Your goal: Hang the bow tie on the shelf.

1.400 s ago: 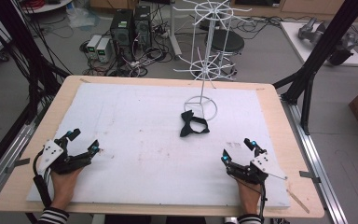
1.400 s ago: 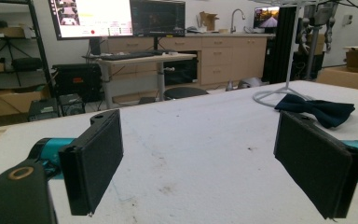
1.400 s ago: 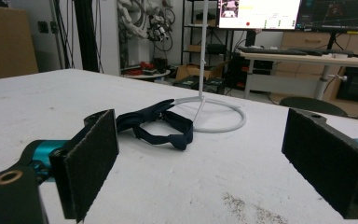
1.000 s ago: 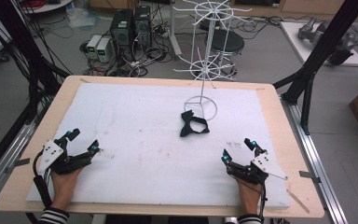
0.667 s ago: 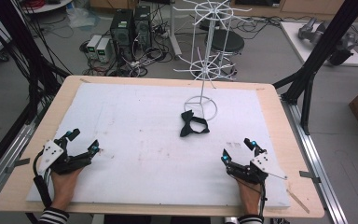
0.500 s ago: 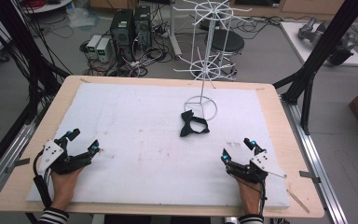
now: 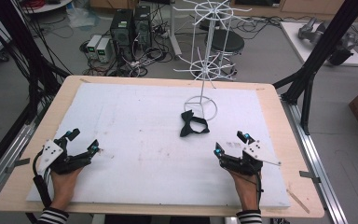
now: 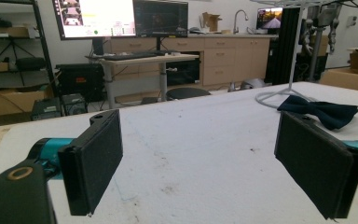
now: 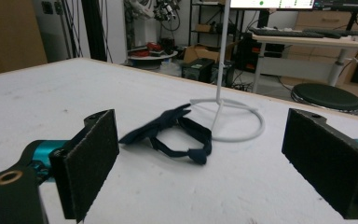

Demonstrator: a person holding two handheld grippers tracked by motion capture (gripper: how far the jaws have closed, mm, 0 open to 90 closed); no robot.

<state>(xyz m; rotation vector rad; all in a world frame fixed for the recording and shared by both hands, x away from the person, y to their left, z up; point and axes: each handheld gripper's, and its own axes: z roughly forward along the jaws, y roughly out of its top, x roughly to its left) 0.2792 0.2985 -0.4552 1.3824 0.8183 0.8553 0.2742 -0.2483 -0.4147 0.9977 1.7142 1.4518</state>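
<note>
Two handheld black grippers rest at the near edge of the white foam-covered table (image 7: pixel 135 135), the left gripper (image 7: pixel 81 144) and the right gripper (image 7: pixel 230 144) both with jaws spread wide and empty. Between them and farther in lies the dark navy fabric bow tie with its looped strap (image 7: pixel 193 125), touching the ring base of the white wire display stand (image 7: pixel 200 105). Risk, as I judge it — a pinch on the loose strap alone would leave the bow dangling, and a careless reach could snag or tip the light stand.
</note>
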